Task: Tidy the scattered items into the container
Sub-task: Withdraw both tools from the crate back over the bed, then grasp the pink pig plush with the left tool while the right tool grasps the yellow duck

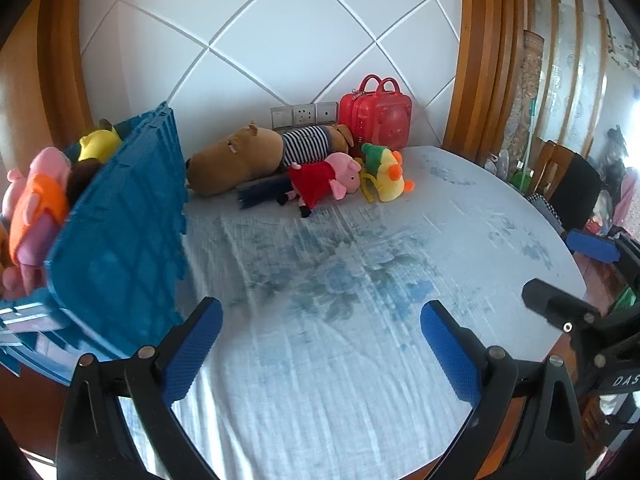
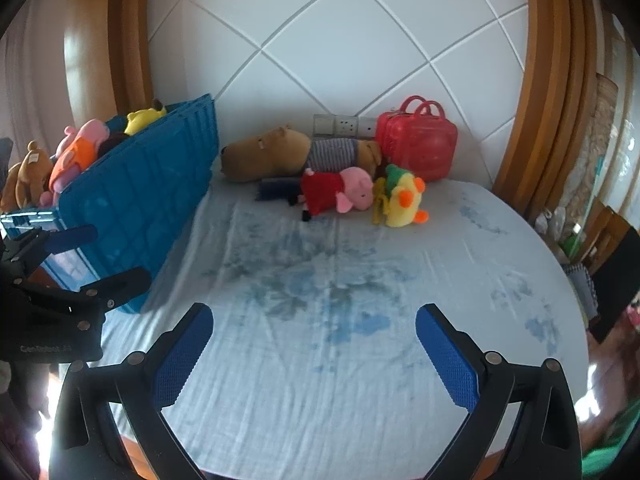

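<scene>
Surface [image 2: 360,360]: 3 plush toys [image 2: 340,190], 1 red case [image 2: 418,144], 1 blue crate [image 2: 152,200]; 2 claws [image 1: 320,344] [image 2: 314,344], both wide, empty

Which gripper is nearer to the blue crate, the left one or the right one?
Left. The left gripper hangs right beside the blue crate, its jaws open. The right gripper, jaws also open, is farther out over the tablecloth, beyond the left one.
</scene>
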A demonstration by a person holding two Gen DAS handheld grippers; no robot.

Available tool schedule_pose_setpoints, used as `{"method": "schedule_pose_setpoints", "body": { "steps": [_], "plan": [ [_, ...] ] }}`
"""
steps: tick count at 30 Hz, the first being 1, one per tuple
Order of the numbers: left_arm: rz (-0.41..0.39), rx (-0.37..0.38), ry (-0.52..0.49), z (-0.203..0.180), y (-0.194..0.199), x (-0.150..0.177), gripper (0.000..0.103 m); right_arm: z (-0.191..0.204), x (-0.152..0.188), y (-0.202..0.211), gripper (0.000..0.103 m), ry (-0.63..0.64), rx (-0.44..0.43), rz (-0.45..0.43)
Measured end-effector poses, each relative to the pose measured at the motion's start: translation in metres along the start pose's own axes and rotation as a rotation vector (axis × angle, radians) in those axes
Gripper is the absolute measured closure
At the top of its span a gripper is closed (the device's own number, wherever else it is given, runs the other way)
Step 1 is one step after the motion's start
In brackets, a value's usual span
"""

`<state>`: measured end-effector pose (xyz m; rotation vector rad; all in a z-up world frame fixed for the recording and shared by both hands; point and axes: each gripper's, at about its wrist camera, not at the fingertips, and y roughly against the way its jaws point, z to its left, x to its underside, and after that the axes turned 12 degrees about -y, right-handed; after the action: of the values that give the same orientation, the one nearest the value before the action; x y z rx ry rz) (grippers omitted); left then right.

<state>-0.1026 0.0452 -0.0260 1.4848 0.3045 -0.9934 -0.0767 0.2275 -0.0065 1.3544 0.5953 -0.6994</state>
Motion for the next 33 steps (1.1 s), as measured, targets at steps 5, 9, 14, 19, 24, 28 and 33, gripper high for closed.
{"method": "schedule_pose_setpoints", "body": {
  "steps": [5,9,14,19,24,28,33],
  "plan": [
    [0.030,-0.022,0.019,-0.026,-0.018,-0.010,0.002,-0.051,-0.014,-0.004,0.000,0.001,0.002,0.003],
    [0.059,-0.046,0.034,-0.029,-0.037,-0.020,0.002,-0.077,-0.026,-0.017,0.000,-0.003,0.001,0.014],
    [0.075,-0.068,0.029,-0.026,-0.074,-0.042,0.002,-0.099,-0.045,-0.043,0.000,-0.029,0.001,0.030],
    [0.076,-0.054,0.051,-0.013,-0.109,-0.070,0.002,-0.109,-0.071,-0.077,0.000,-0.025,0.027,0.048],
    [0.100,-0.057,0.042,-0.003,-0.148,-0.100,0.002,-0.118,-0.102,-0.110,0.000,-0.043,0.029,0.052],
    [0.137,-0.060,0.066,0.003,-0.185,-0.121,0.002,-0.128,-0.122,-0.149,0.000,-0.054,0.039,0.100],
    [0.184,-0.088,0.097,0.007,-0.242,-0.148,0.002,-0.145,-0.151,-0.211,0.000,-0.037,0.022,0.150]
  ]
}}
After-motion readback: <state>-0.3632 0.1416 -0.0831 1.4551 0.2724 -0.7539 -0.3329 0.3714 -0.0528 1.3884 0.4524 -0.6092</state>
